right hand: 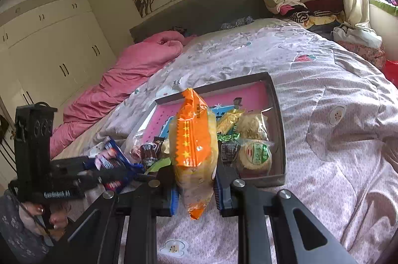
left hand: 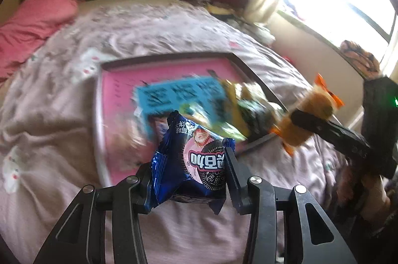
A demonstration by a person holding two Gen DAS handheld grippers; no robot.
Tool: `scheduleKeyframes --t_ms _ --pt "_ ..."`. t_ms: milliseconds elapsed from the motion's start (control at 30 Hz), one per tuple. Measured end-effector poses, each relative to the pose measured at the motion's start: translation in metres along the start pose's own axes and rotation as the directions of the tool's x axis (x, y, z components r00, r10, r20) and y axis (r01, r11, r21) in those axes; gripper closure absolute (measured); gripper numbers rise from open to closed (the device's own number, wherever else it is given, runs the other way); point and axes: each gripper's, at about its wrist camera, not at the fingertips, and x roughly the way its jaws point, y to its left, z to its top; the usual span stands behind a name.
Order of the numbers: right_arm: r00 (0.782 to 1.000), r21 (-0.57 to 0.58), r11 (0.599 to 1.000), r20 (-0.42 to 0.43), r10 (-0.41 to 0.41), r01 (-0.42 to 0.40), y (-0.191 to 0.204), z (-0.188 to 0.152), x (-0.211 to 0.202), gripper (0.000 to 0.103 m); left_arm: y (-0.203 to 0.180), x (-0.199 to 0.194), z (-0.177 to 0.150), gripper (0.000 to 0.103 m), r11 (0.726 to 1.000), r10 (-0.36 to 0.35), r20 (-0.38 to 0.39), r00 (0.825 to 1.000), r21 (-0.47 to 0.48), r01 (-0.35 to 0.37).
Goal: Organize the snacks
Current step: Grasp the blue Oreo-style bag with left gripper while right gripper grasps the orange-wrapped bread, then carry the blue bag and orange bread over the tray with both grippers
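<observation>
My left gripper (left hand: 189, 179) is shut on a blue Oreo cookie packet (left hand: 194, 159), held above the bedspread just short of the tray's near edge. My right gripper (right hand: 195, 186) is shut on an orange-and-clear bread packet (right hand: 194, 147), upright, in front of the tray. The grey-rimmed tray with a pink floor (right hand: 278, 114) lies on the bed and holds several snacks: a round green-labelled cake (right hand: 256, 155), a pale pastry (right hand: 252, 125), a yellow packet (right hand: 227, 122) and dark small packets (right hand: 149, 152). In the left wrist view the tray (left hand: 119, 99) is blurred, and the right gripper (left hand: 306, 119) holds its bread packet (left hand: 316, 102).
The bed has a pale pink patterned quilt (right hand: 323, 94). A pink duvet (right hand: 129, 69) lies at the headboard side. Folded clothes (right hand: 298, 0) pile up near the window. White wardrobes (right hand: 49, 47) stand to the left. A person's hand holds the left gripper (right hand: 34, 152).
</observation>
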Motion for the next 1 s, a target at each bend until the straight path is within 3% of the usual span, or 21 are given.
scheduleKeyframes --t_ms 67,333,1000 --pt "1.000 0.000 1.000 0.007 0.004 -0.004 0.000 0.001 0.000 0.080 0.009 -0.002 0.004 0.056 0.999 0.041 0.017 0.999 -0.008 -0.041" --pt "1.000 0.006 1.000 0.022 0.014 -0.014 0.000 0.006 0.002 0.080 0.035 0.001 0.009 0.056 0.993 0.092 0.037 0.995 -0.074 -0.089" --pt "0.999 0.016 0.999 0.005 0.051 -0.051 0.002 0.026 0.038 0.080 0.049 0.025 0.009 0.056 0.987 0.125 0.001 0.992 -0.099 -0.125"
